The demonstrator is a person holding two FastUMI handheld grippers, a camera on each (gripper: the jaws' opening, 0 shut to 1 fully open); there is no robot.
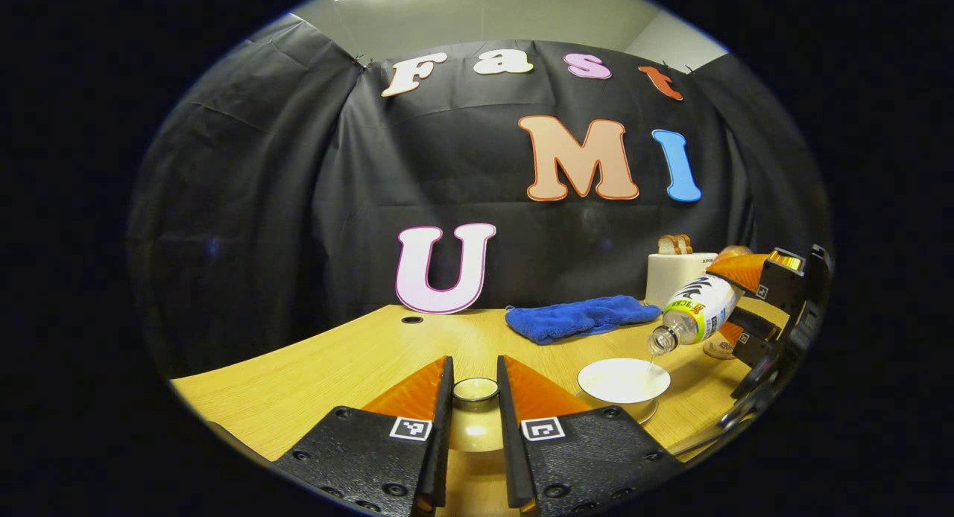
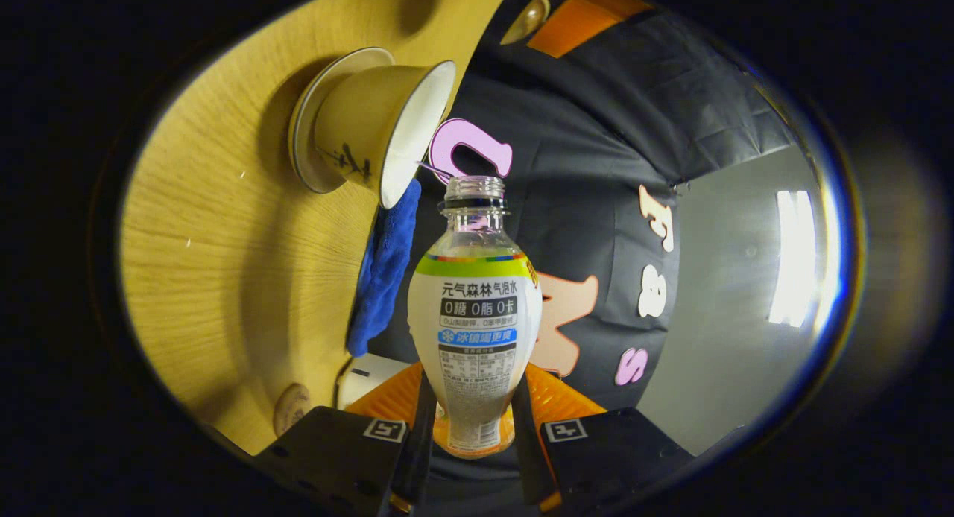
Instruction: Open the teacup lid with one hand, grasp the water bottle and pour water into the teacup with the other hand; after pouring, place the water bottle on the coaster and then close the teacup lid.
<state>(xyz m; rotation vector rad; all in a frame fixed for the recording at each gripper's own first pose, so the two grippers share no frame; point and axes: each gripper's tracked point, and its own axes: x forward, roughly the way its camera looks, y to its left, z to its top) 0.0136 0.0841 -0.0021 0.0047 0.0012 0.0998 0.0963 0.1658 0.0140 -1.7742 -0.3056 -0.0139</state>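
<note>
Water bottle (image 2: 475,308) lies tilted, mouth down toward the teacup (image 2: 373,126).

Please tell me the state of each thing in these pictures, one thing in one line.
Bottle: uncapped, tipped, pouring a thin stream into the teacup.
Teacup: open, upright on its saucer.
Lid: off the cup, held up between the left jaws.
Left gripper: shut on the lid.
Right gripper: shut on the bottle.
Blue cloth: lying crumpled on the table.

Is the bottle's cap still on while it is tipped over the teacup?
No. The water bottle has an open, capless neck aimed at the teacup.
</note>
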